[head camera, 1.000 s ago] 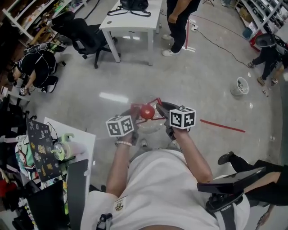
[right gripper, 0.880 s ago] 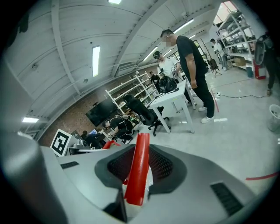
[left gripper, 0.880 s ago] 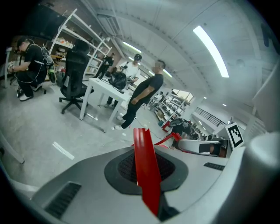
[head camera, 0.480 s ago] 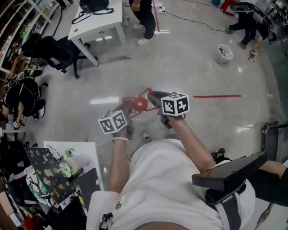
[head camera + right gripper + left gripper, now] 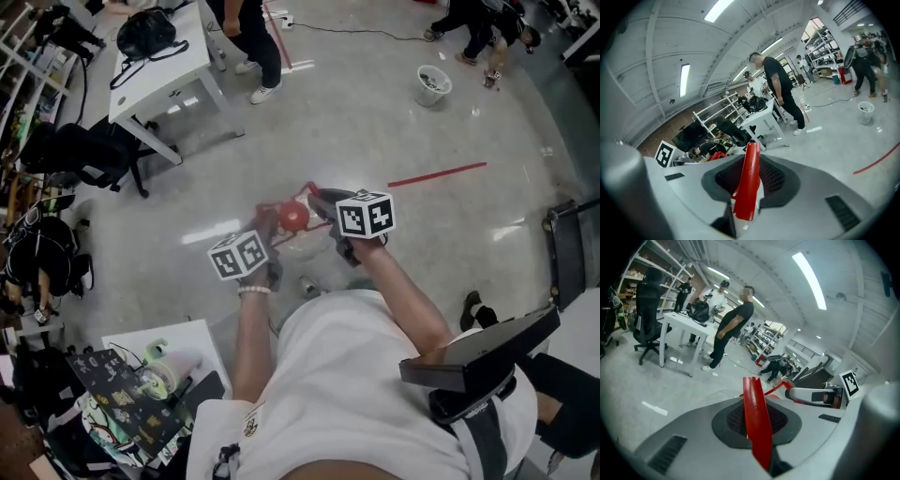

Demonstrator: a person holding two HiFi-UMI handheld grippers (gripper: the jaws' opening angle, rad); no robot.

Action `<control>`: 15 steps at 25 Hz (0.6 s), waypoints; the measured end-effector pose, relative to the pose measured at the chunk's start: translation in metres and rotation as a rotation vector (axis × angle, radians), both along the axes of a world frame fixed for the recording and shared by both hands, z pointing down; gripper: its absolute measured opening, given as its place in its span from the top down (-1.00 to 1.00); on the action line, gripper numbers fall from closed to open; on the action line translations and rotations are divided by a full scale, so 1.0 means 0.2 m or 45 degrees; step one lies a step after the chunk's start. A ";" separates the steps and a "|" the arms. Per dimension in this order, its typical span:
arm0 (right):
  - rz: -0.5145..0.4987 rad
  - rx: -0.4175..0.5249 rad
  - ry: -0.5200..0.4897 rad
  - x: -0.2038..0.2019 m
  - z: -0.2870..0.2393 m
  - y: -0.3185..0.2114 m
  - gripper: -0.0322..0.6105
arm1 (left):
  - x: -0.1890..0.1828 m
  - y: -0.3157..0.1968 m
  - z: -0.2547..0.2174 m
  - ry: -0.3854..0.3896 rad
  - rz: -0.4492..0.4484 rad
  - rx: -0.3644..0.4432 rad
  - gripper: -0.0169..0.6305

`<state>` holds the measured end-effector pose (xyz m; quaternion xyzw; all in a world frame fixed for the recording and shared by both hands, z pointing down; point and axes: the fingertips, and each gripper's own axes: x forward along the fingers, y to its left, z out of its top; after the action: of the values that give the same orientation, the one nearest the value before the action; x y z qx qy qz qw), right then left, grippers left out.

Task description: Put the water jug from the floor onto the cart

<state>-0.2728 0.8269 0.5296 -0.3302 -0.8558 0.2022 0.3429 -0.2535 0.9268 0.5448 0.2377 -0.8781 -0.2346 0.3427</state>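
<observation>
Both grippers are on the jug, and it's in the air! The left gripper [image 5: 268,228] has its fingers [image 5: 693,427] clamped tight on a red handle strap [image 5: 757,423], which runs right up the middle of the left gripper view. On the other side the right gripper [image 5: 325,208] is pinched onto its own stretch of that red handle [image 5: 747,180], slightly wider but gripping just as firmly.

The clear water jug [image 5: 298,246] hangs between the two, red cap [image 5: 293,217] up. It sits just in front of the person's waist and is off the grey floor [image 5: 375,122].

By the look of it the lift is done and this is the carry, with only the delivery left. But where's the cart? A dark frame [image 5: 561,251] at the right edge of the head view might be it, though that can't be confirmed.

Behind stand a white worktop [image 5: 159,75] and a small bucket [image 5: 431,82], both well apart from the action.

The next move calls for both hands travelling together so the handle doesn't twist. The jug has to stay upright, reach the cart deck and settle fully before either grip lets go.
</observation>
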 end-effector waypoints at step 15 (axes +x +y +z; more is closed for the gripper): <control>0.183 -0.025 0.026 0.06 0.01 -0.50 0.60 | -0.03 -0.49 -0.02 0.013 0.197 -0.035 0.86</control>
<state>-0.2610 0.7277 0.5310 -0.2693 -0.8718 0.2379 0.3330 -0.2593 0.8296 0.5416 0.2989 -0.8584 -0.1964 0.3676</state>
